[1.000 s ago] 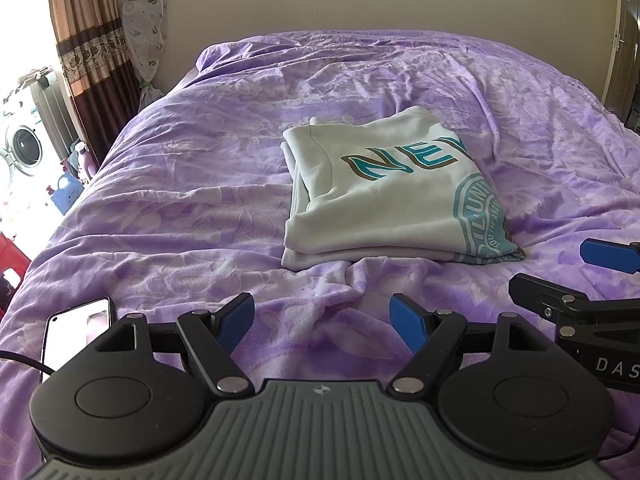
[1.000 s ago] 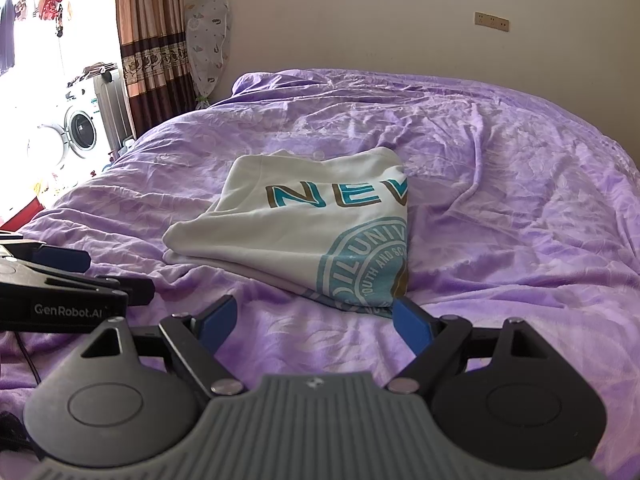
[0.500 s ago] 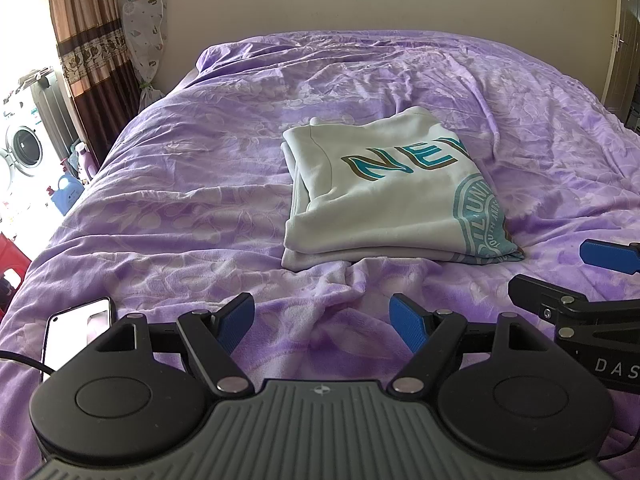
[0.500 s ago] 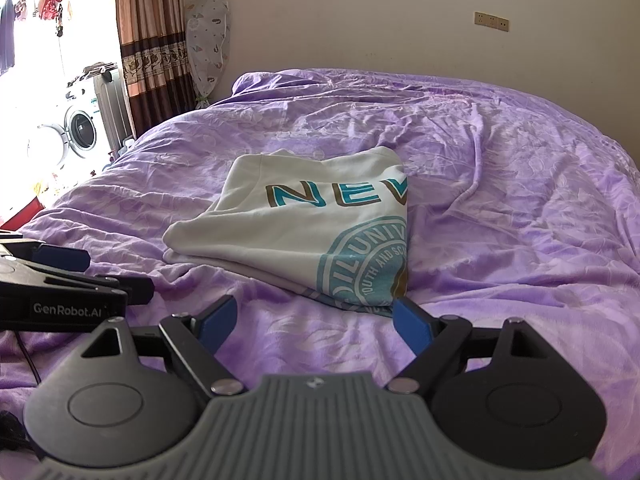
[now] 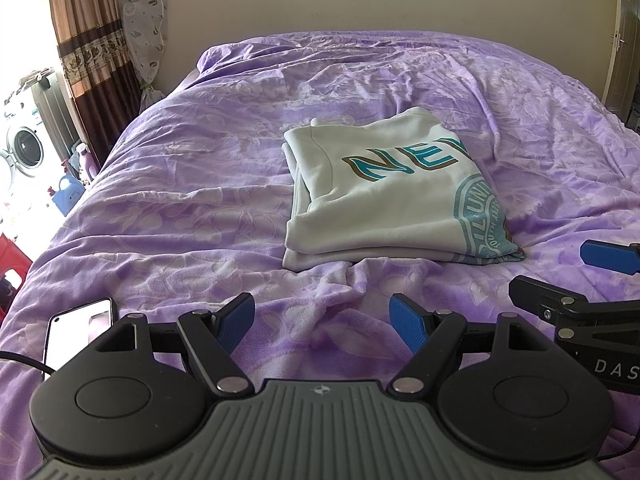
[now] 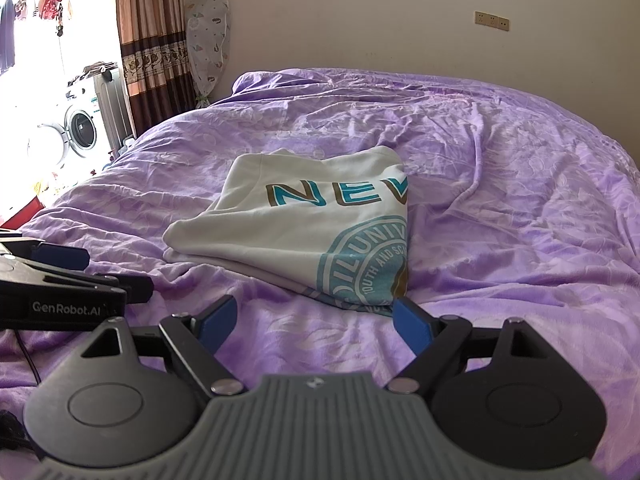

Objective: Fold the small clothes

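A: Left gripper, state?
B: Jaws spread wide, nothing between the blue pads, only purple bedspread showing through the gap. It sits low over the near edge of the bed.

A: Right gripper?
B: Same: wide apart, empty. The two grippers are side by side; in the left wrist view the right one shows at the right edge, and in the right wrist view the left one shows at the left edge.

A: Where is the shirt?
B: Folded into a flat rectangle on the bedspread, ahead of both grippers. From the left gripper it lies ahead and slightly right, apart from the fingertips. From the right gripper it lies ahead and slightly left; its near corner with the round teal print appears just beyond the right pad. Contact there: cannot tell.

A: Print visible?
B: Teal and brown letters "NEV" on top, a round teal seal cut off at the folded edge.

A: Anything else nearby?
B: A phone lies on the bedspread just left of the left gripper, screen up, a cable beside it.
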`<state>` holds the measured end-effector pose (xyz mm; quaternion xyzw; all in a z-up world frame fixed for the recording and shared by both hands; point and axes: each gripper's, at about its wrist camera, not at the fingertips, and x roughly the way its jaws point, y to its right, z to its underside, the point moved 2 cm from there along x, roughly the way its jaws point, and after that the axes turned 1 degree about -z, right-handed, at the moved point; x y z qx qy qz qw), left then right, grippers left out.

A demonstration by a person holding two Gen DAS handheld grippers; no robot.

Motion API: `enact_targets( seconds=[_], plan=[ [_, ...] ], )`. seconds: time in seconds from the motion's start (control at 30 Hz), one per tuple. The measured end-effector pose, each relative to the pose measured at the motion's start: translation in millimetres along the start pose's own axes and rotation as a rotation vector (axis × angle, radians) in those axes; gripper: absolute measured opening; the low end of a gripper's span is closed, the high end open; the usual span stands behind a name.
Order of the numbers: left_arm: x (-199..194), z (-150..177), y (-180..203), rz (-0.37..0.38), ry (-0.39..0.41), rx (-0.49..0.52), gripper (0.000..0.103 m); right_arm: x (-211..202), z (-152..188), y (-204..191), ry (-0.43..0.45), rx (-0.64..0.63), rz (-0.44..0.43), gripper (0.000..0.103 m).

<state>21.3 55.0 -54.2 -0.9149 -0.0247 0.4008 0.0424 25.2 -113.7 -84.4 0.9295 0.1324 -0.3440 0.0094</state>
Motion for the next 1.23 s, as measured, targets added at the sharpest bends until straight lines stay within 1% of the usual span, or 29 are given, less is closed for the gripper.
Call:
enact_targets(
  seconds=[0.43,0.57,1.23],
  plan=[
    [-0.3,-0.3,0.7,-0.003,0.000,0.003,0.089,-0.5,1.0,0.0,0.002,-0.001,-0.002,0.081],
    [-0.8,-0.3,0.8,-0.001,-0.001,0.002,0.086,-0.5,1.5,-0.2,0.002,-0.001,-0.002,0.081],
    [-0.9,0.5,-1.1,-0.004,0.012,0.025,0.081,0.0,1.3,-0.6,0.001,0.000,-0.002,0.081]
  ],
)
